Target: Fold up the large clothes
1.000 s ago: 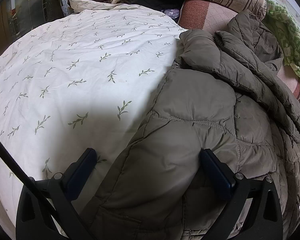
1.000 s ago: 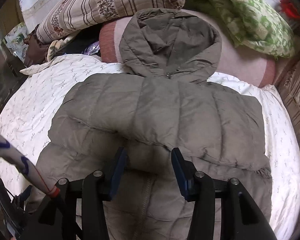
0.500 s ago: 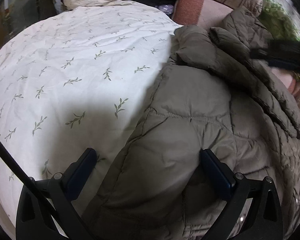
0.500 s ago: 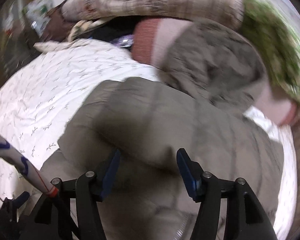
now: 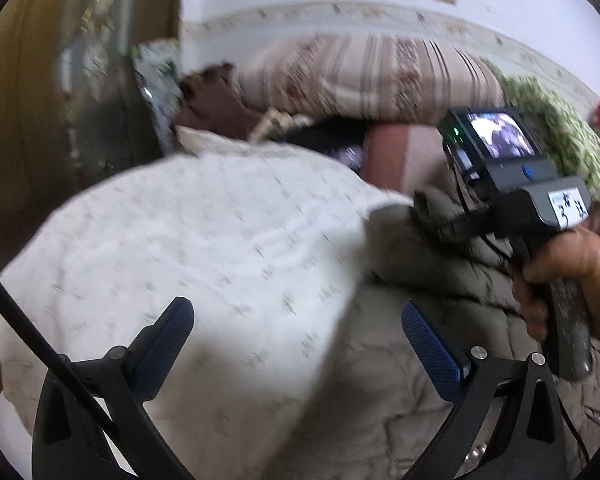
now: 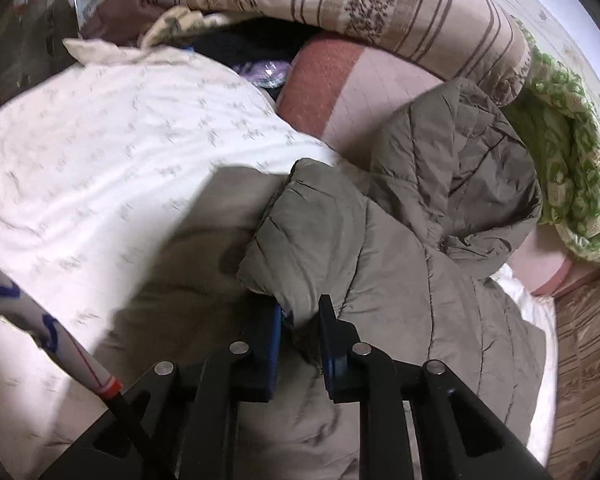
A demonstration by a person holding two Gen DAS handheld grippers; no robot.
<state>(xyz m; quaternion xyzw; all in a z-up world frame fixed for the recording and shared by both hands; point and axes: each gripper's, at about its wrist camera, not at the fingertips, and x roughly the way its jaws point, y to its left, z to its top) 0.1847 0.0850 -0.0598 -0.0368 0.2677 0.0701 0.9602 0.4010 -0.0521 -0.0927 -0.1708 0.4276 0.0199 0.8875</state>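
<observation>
Olive-grey quilted puffer jacket with a hood is lying across the white leaf-print bedsheet, its hood toward the striped pillow. It is looking soft, puffy and light but bulky and slick — likely to slump, so a seam or folded edge is the surest hold. Right gripper is closing, its blue pads pinching a raised fold of jacket. Left gripper is hanging wide apart above the sheet beside the jacket — holding nothing.

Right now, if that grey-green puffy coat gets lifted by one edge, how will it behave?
The coat will likely flop and drape: it already bunches in soft folds. Its quilted padding suggests it is bulky but light. The right tool, closing on a pinched fold, may slip off the smooth-looking shell.
</observation>
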